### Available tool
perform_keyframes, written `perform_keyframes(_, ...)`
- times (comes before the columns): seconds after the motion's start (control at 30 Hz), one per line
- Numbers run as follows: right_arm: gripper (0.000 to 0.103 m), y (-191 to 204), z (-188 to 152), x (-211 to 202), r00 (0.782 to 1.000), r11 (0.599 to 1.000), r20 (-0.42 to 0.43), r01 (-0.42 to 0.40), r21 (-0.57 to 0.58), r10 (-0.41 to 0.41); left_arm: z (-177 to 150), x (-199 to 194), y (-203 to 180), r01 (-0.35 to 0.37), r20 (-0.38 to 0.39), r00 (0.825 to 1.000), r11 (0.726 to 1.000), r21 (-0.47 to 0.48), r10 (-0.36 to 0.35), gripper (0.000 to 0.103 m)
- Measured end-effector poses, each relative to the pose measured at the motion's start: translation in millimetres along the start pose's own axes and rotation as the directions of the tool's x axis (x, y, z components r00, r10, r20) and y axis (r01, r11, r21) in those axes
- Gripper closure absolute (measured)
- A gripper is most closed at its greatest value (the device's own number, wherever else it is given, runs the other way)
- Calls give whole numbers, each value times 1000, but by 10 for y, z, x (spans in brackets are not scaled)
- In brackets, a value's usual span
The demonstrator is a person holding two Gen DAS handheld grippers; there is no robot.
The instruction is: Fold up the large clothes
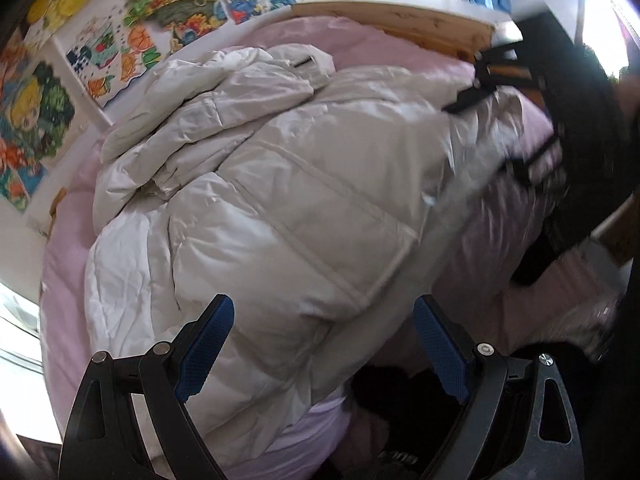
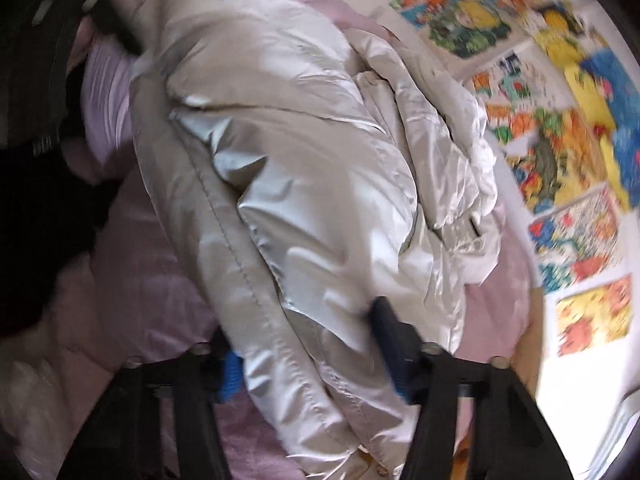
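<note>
Left wrist view showed a big puffy white jacket (image 1: 256, 184) lying in a crumpled heap on a bed with a pink sheet (image 1: 68, 312). The left gripper (image 1: 324, 344) was wide open, with its blue pads (image 1: 208, 344) spread over the near edge of the jacket, and nothing was held in it. Far off at the top right, the right gripper (image 1: 504, 120) looked dark and blurry where it met the far end of the jacket. A wooden headboard (image 1: 400, 24) stood behind the bed, and bright cartoon pictures (image 1: 168, 12) covered the white wall. Right wrist view showed the same jacket (image 2: 304, 168), shiny and wrinkled, running from the bottom of the picture up across the pink sheet (image 2: 148, 264). The right gripper (image 2: 308, 344) had a fold of the jacket's stitched hem between its two fingers, and the fingers were partly closed around it. The picture was too blurry to tell if the pads were pressing the cloth. A dark bag-like thing (image 2: 36, 60) sat at the left edge, and the bright pictures (image 2: 560, 128) filled the wall on the right.
</note>
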State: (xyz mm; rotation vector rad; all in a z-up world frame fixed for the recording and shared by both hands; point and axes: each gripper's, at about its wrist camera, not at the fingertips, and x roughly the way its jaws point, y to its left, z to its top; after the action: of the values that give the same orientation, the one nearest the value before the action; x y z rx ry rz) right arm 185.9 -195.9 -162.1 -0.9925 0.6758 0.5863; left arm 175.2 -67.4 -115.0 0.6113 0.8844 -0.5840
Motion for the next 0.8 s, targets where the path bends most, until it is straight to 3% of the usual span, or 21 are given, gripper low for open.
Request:
perform_keyframes(0.17, 73, -348, 145, -121, 994, 970, 46, -111, 217, 103, -145, 81, -176, -36, -49, 998, 993, 111, 41, 15)
perform_keyframes(0.33, 78, -630, 204, -216, 982, 914, 109, -185, 362, 155, -258, 194, -246, -128, -66, 988, 972, 198, 143, 14)
perform_keyframes(0.43, 79, -710, 204, -231, 976, 885, 131, -215, 414, 176, -300, 374, -131, -249, -133, 952, 950, 189, 276, 14)
perform_keyframes(0.57, 79, -742, 199, -285, 974, 873, 147, -219, 436, 171, -298, 478, 157, -356, -195, 907, 927, 120, 374, 14)
perform_keyframes(0.67, 80, -816, 196, -323, 971, 856, 170, -228, 464, 167, -297, 405, 383, -334, -221, 917, 942, 30, 332, 13)
perform_keyframes(0.8, 81, -916, 193, -372, 968, 833, 196, -235, 500, 155, -332, 311, 604, -383, -254, 896, 924, -26, 364, 13)
